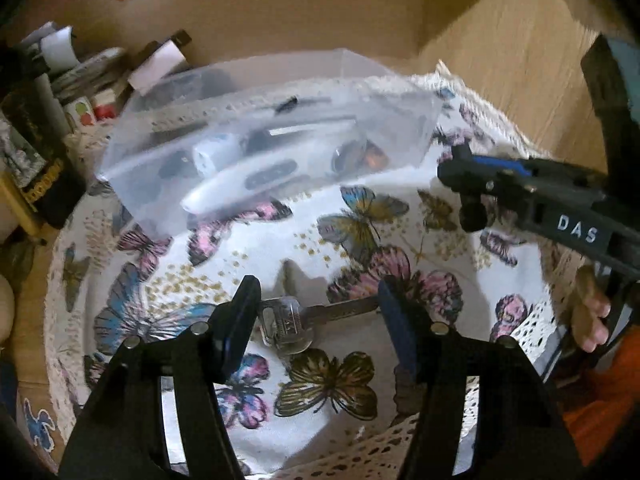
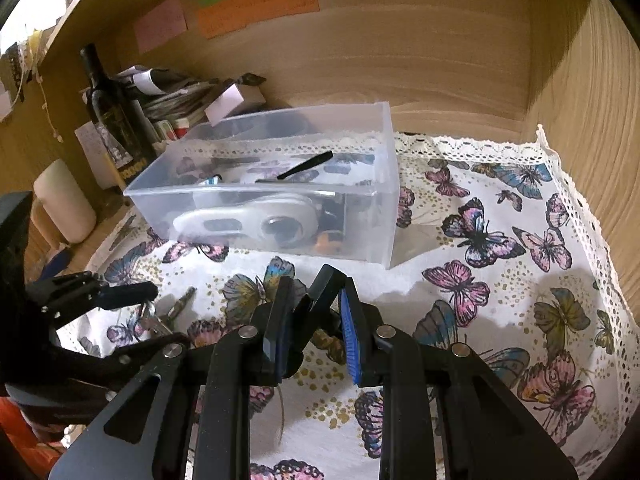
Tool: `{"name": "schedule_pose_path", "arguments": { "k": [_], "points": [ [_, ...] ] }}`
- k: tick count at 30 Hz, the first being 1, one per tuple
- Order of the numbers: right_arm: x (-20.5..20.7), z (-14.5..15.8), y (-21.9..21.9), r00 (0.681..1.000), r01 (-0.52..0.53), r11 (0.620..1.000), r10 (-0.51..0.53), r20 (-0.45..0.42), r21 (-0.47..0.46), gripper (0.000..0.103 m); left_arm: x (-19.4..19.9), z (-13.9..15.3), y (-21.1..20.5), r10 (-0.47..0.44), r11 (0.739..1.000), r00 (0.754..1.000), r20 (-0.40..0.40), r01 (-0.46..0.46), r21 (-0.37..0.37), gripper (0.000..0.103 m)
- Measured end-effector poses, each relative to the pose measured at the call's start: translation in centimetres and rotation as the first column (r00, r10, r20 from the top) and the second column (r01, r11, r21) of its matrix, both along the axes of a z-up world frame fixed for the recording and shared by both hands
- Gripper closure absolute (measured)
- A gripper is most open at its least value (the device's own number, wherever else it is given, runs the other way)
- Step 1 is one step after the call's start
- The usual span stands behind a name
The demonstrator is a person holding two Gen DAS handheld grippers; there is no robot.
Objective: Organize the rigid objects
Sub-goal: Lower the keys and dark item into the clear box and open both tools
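left gripper (image 1: pixel 316 312) wide open round flat silver metal key (image 1: pixel 298 322); thin, stiff, slippery, so pinch its head. right gripper (image 2: pixel 314 320) holds small black clip-like piece (image 2: pixel 320 300).

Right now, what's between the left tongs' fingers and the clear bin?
The key lies between the left tongs' open fingers. Beyond it, only bare butterfly cloth runs up to the clear bin, as the left wrist view shows.
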State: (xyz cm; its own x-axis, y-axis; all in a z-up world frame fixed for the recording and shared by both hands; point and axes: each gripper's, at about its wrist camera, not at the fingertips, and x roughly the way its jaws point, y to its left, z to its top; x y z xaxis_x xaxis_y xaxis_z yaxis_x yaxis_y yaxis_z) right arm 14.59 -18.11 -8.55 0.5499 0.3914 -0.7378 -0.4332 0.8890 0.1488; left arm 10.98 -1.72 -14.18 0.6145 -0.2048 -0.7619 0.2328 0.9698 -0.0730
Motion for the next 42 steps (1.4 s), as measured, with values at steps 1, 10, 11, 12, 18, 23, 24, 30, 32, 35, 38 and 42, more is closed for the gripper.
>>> {"name": "schedule_pose_path", "arguments": {
  "k": [1, 10, 11, 12, 18, 23, 24, 30, 32, 35, 38, 42],
  "points": [
    [0.0, 0.2, 0.0, 1.000, -0.001, 1.000, 0.001, 0.004, 0.006, 0.082, -0.2, 0.3, 0.4, 0.004, 1.000, 1.000, 0.009, -0.004, -0.005, 0.043],
    [0.3, 2.7, 0.7, 0.997, -0.008, 0.999, 0.005, 0.081, 0.034, 0.082, -0.5, 3.5, 1.1, 0.043, 0.999, 0.992, 0.117, -0.039, -0.036, 0.043],
    [0.3, 2.9, 0.8, 0.996, -0.010, 0.999, 0.007, 0.090, 0.035, 0.082, -0.3, 3.9, 0.9, 0.047, 0.998, 0.991, 0.127, -0.042, -0.035, 0.043],
    [0.4, 3.1, 0.9, 0.995, -0.012, 0.999, 0.008, 0.097, 0.035, 0.082, -0.2, 4.2, 0.9, 0.048, 0.998, 0.989, 0.138, -0.044, -0.036, 0.043],
    [0.8, 4.3, 1.5, 0.991, -0.022, 0.999, 0.015, 0.133, 0.046, 0.082, 0.0, 6.5, 1.1, 0.052, 0.998, 0.977, 0.208, -0.043, -0.047, 0.043],
    [1.1, 5.4, 1.9, 0.986, -0.027, 0.998, 0.017, 0.166, 0.054, 0.082, 0.1, 8.3, 1.3, 0.056, 0.998, 0.962, 0.267, -0.045, -0.047, 0.043],
    [1.2, 5.7, 2.0, 0.984, -0.027, 0.998, 0.018, 0.175, 0.053, 0.082, 0.2, 8.6, 1.3, 0.060, 0.998, 0.959, 0.277, -0.048, -0.049, 0.043],
    [2.2, 6.9, 2.6, 0.976, -0.034, 0.998, 0.024, 0.214, 0.046, 0.082, 1.1, 10.8, 1.8, 0.073, 0.996, 0.936, 0.345, -0.051, -0.071, 0.043],
    [2.6, 7.2, 2.8, 0.974, -0.038, 0.998, 0.028, 0.223, 0.042, 0.082, 1.6, 11.4, 2.0, 0.078, 0.996, 0.928, 0.364, -0.054, -0.075, 0.043],
    [3.3, 7.5, 3.3, 0.971, -0.046, 0.998, 0.037, 0.234, 0.032, 0.082, 2.7, 12.1, 2.3, 0.087, 0.995, 0.918, 0.387, -0.064, -0.073, 0.043],
    [3.9, 7.6, 3.8, 0.969, -0.049, 0.999, 0.044, 0.244, 0.018, 0.082, 4.3, 12.4, 2.7, 0.098, 0.994, 0.916, 0.389, -0.074, -0.077, 0.043],
    [5.1, 7.2, 4.3, 0.970, -0.054, 0.999, 0.052, 0.236, 0.002, 0.082, 6.7, 11.9, 3.2, 0.117, 0.992, 0.924, 0.363, -0.093, -0.083, 0.043]
  ]
}}
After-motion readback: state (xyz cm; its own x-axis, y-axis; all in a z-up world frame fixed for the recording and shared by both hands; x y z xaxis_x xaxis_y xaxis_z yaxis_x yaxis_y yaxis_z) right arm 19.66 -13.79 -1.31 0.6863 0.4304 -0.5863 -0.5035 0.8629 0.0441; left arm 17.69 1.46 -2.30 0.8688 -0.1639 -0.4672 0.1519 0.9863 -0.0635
